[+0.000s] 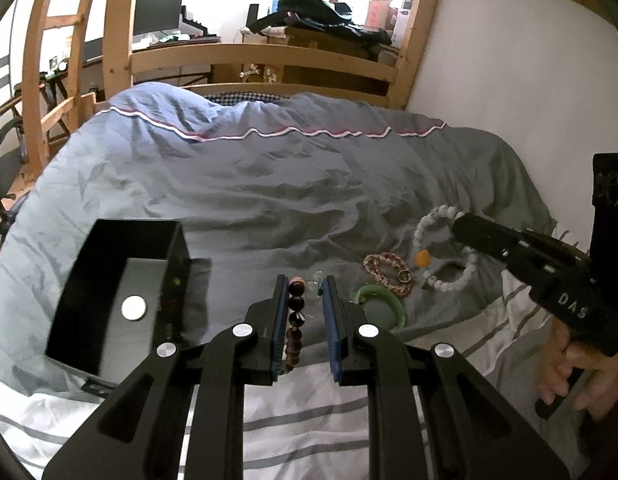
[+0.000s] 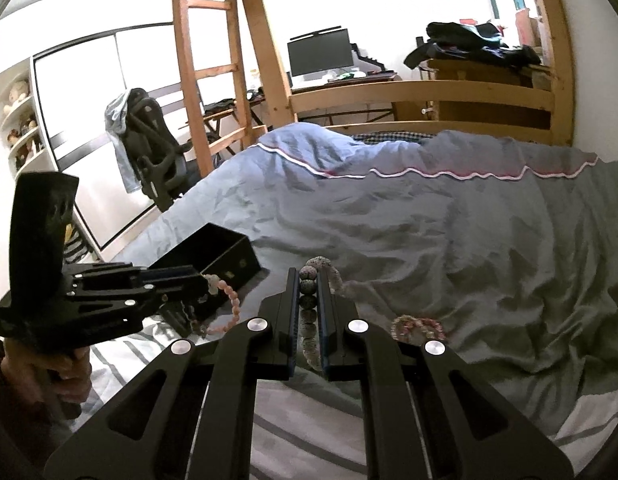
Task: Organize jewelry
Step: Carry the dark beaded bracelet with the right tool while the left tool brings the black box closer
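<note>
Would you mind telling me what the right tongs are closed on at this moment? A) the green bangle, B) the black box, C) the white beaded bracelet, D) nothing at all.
C: the right tongs pinch the white beaded bracelet between their pads, while the green bangle lies on the bed and the black box sits apart to the left.

On the bed (image 1: 269,184): box (image 1: 117,296) at left, open. Right of it, near edge, beaded string (image 1: 295,320) between the left gripper (image 1: 305,300) fingers. Further right lie bangle (image 1: 383,300), small bracelet (image 1: 387,272), then large bracelet (image 1: 445,252), pinched by the right gripper (image 1: 459,224). Desk with monitor (image 1: 159,12) far behind.
</note>
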Demonstrator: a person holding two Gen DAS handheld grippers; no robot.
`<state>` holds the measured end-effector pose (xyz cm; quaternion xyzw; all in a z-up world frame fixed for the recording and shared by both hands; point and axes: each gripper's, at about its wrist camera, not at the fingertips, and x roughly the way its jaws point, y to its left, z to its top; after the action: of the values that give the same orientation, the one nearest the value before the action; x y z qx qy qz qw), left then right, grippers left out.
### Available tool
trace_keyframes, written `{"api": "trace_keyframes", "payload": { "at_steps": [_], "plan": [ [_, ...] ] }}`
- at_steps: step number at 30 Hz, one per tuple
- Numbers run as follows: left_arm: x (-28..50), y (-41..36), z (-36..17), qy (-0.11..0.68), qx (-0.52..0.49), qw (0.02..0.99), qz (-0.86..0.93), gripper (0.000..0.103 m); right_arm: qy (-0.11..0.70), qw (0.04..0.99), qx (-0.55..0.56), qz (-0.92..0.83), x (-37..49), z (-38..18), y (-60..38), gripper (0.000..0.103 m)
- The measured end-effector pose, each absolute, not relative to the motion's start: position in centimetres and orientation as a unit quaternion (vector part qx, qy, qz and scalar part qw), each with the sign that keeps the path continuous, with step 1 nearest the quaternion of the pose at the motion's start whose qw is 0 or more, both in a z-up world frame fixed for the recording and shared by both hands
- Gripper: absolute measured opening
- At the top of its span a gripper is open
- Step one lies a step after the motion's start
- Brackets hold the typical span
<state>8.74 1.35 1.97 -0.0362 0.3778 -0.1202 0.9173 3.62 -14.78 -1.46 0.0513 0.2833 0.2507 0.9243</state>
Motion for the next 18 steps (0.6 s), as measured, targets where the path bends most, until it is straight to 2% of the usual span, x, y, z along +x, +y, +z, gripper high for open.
{"api": "trace_keyframes", "payload": {
  "at_steps": [6,18],
  "plan": [
    [8.0,2.9,2.6,0.375,-0.011,0.921,-0.105,0.017,0.29,0.919,0.027,0.267,3.4,-0.7,-11.2,0.009],
    [8.8,9.8,4.2,0.352,-0.04,0.933,-0.069,0.017,0.289,0.906,-0.01,0.308,4.5,0.7,-2.2,0.009]
  ]
}}
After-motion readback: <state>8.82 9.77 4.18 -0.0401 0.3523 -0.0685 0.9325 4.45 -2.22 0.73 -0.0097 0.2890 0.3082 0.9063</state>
